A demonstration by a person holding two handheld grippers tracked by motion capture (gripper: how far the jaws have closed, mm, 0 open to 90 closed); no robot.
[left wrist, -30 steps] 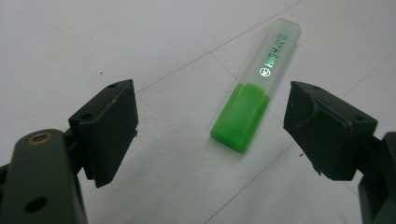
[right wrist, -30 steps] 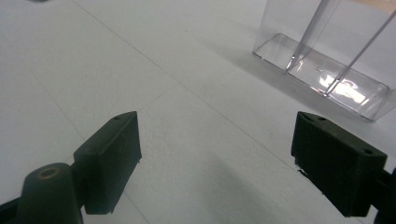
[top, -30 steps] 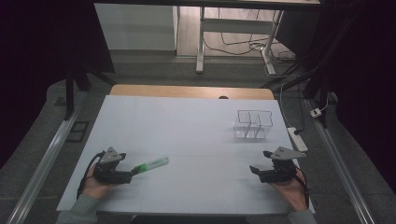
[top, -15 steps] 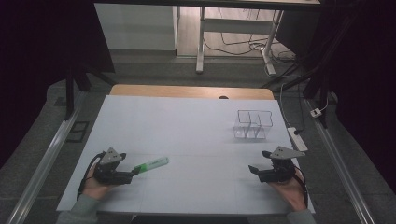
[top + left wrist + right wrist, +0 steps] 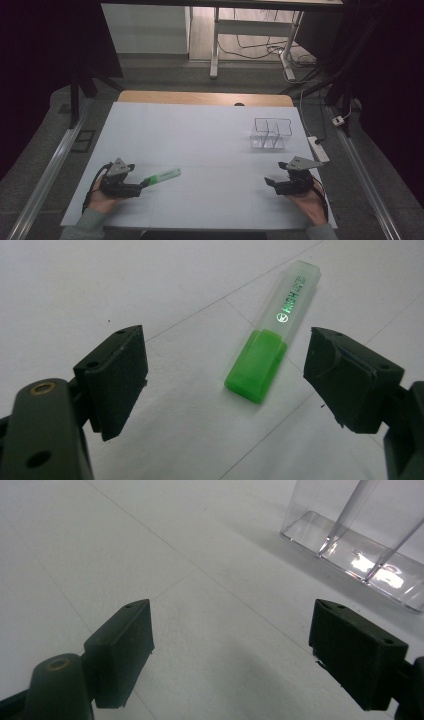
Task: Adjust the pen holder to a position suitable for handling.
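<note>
Nearest the person, the left gripper (image 5: 142,185) stands wide open, its jaws flanking but not touching the green-capped translucent plastic highlighter (image 5: 272,342) lying flat on the white table (image 5: 210,150). The right gripper (image 5: 268,181) is equally wide open and holds nothing. Nothing is grasped yet; pickup and placing remain. Farther off, the clear acrylic divided organiser (image 5: 270,134) looks empty, though its transparent walls blur.

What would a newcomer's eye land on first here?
The bright green highlighter with its clear plastic cap, lying flat on the white table just ahead of the open left claw. Next, the clear acrylic compartment organizer standing far right, beyond the open, empty right claw.
</note>
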